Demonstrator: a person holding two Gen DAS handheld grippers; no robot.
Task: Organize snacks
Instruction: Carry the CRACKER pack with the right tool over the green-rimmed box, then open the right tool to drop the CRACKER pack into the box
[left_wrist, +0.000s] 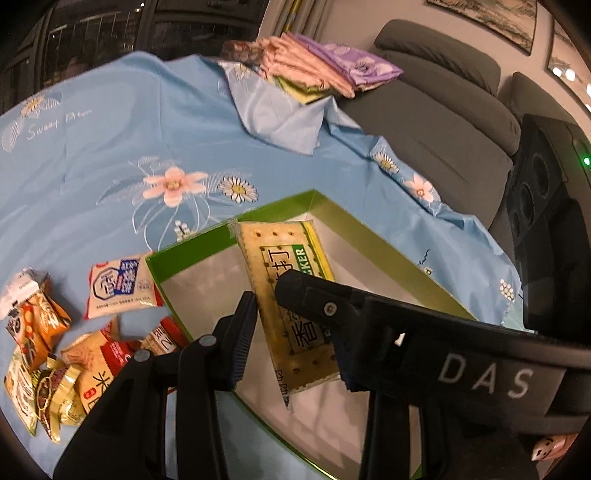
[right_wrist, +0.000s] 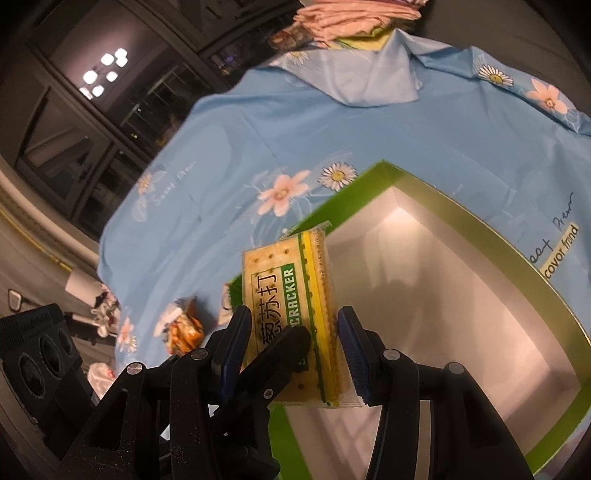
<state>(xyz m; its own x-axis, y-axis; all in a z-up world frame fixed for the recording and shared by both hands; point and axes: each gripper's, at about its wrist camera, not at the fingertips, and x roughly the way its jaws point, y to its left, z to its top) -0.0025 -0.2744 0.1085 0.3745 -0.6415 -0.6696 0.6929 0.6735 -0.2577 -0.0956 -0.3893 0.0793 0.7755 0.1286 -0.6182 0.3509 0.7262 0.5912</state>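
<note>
The fingers of the left gripper (left_wrist: 295, 332) and of the right gripper (right_wrist: 293, 354) are both closed on one cracker packet (right_wrist: 291, 306) — each pair presses its two long sides. The packet hangs tilted over the open green box (left_wrist: 388, 236) on the blue floral cloth (left_wrist: 129, 129), and other snack packets (left_wrist: 122, 288) lie just beside the box.

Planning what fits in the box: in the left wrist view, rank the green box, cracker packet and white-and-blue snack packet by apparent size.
1. Green cardboard box
2. Yellow cracker packet, nearer the camera
3. White-and-blue snack packet
</note>
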